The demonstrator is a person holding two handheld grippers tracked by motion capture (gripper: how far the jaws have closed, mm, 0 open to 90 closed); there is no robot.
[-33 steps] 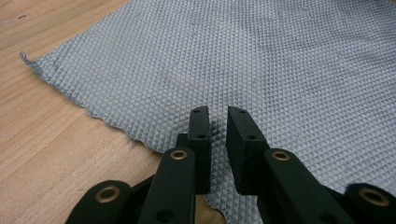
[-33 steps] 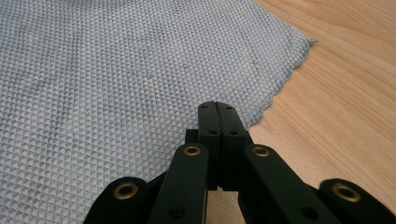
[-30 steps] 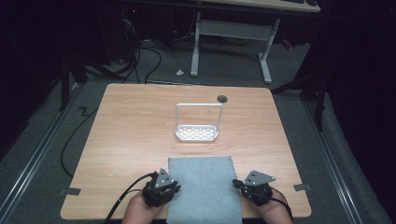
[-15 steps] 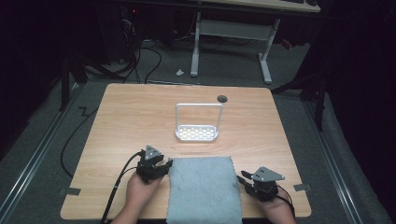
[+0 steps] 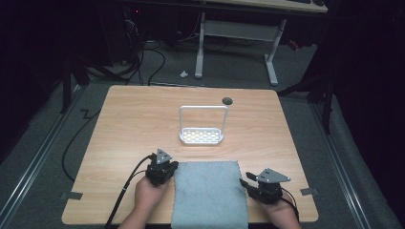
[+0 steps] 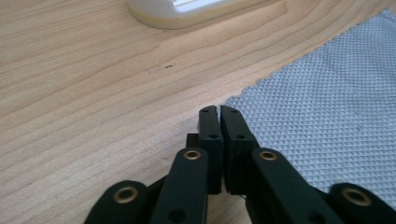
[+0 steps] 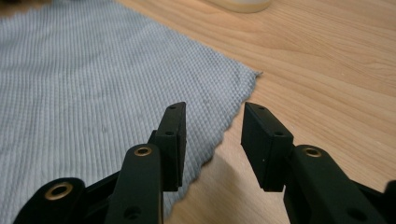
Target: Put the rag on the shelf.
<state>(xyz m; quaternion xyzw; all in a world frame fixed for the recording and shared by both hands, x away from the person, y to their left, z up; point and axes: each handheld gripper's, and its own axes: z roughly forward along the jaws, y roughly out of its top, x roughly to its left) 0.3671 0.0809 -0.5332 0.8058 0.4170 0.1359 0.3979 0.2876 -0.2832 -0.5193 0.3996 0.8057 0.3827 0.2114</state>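
My left gripper (image 6: 219, 116) has its jaws pressed together on nothing, just off the far left corner of the grey waffle-weave cloth (image 5: 209, 193); my right gripper (image 7: 212, 135) straddles the right edge, jaws spread. The cloth lies flat at six o'clock on the wooden tabletop (image 5: 138, 119), looking light and limp; I'd pinch corners.

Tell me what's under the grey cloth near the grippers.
The grey cloth lies flat on the wooden table, so bare tabletop shows all around it. Its near edge hangs past the table's front. Anything beneath it is covered and cannot be seen.
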